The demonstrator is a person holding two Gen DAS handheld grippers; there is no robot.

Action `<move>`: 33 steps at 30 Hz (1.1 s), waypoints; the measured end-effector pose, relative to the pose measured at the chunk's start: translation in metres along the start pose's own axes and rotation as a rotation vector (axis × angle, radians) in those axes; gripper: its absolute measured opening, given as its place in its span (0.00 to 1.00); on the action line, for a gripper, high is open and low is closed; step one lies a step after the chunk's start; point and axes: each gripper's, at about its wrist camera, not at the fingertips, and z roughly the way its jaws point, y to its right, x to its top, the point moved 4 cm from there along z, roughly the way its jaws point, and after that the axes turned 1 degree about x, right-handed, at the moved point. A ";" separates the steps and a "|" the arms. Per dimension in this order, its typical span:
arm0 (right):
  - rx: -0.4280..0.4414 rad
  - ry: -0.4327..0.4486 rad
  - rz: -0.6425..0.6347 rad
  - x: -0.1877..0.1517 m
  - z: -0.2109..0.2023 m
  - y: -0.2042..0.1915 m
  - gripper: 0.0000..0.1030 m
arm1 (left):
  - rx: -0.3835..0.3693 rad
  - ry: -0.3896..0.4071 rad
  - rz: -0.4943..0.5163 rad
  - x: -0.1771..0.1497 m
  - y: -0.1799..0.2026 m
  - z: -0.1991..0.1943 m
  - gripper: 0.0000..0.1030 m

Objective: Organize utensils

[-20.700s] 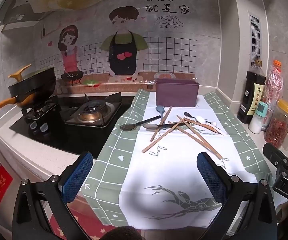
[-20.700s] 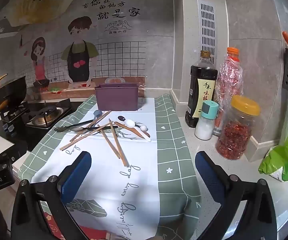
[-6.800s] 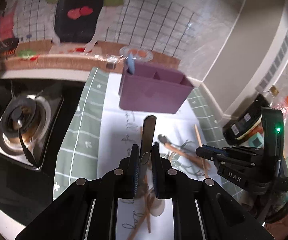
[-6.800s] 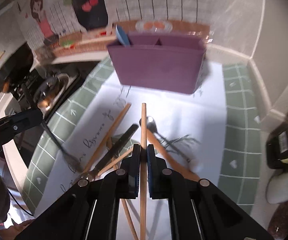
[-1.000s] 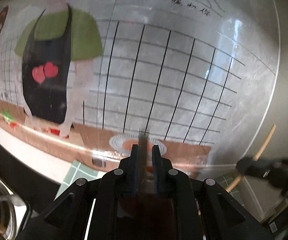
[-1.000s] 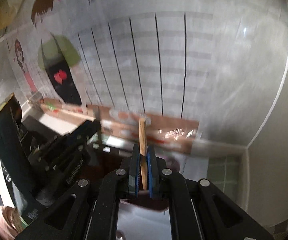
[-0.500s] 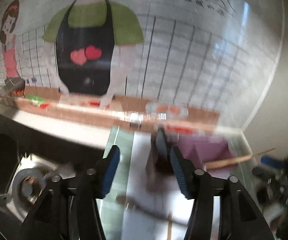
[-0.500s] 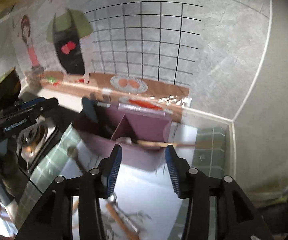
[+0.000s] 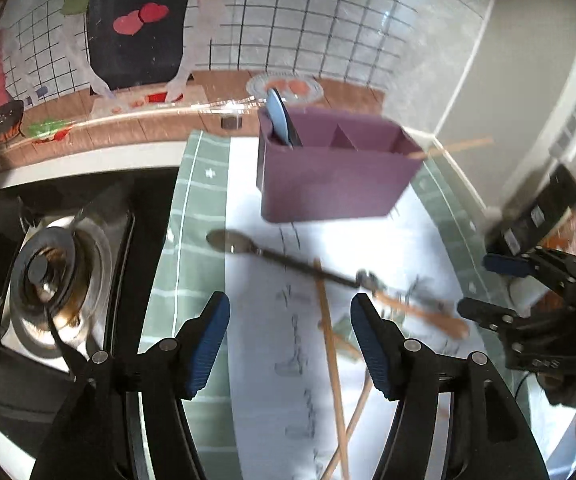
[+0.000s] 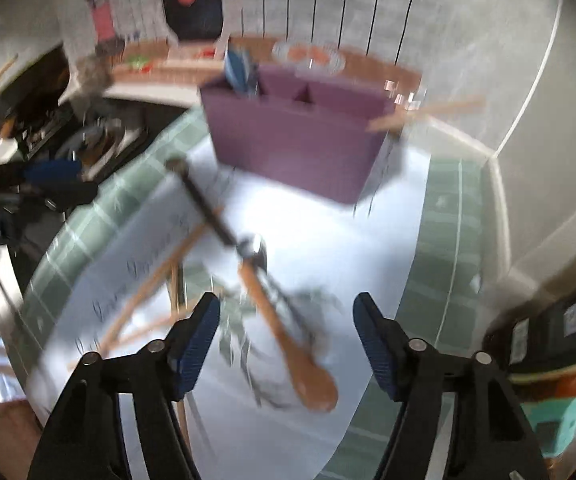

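Left wrist view is showing the left gripper (image 9: 289,336) and right gripper (image 10: 286,334) hanging empty, jaws just parting, with the purple organizer (image 9: 327,176) beyond, so the next pickup is calling for the metal spoon (image 9: 280,258) or wooden spoon (image 10: 288,340).

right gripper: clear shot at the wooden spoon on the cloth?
Probably yes. The right gripper is open and empty, and the wooden spoon lies just ahead between its fingers, bowl end bare; only its handle tip meets the dark spoon.

gas burner (image 9: 50,280) left of the green-and-white cloth (image 9: 192,264), cartoon wall sticker (image 9: 140,20) behind, dark bottle (image 9: 535,224) at right
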 end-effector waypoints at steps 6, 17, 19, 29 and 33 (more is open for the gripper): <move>0.133 -0.071 0.068 -0.013 0.025 -0.015 0.40 | -0.009 -0.063 0.022 -0.028 0.003 -0.001 0.63; 0.237 -0.153 0.193 -0.012 0.066 -0.059 0.36 | 0.010 -0.134 -0.052 -0.063 -0.012 0.002 0.63; 0.213 -0.152 0.211 -0.008 0.072 -0.063 0.33 | 0.008 -0.143 -0.061 -0.067 -0.013 0.003 0.63; 0.218 -0.109 0.211 -0.014 0.046 -0.053 0.05 | -0.092 -0.218 -0.067 -0.059 0.001 0.029 0.62; 0.205 -0.080 0.251 -0.021 0.026 -0.032 0.05 | -0.131 -0.291 -0.045 -0.043 0.019 0.056 0.50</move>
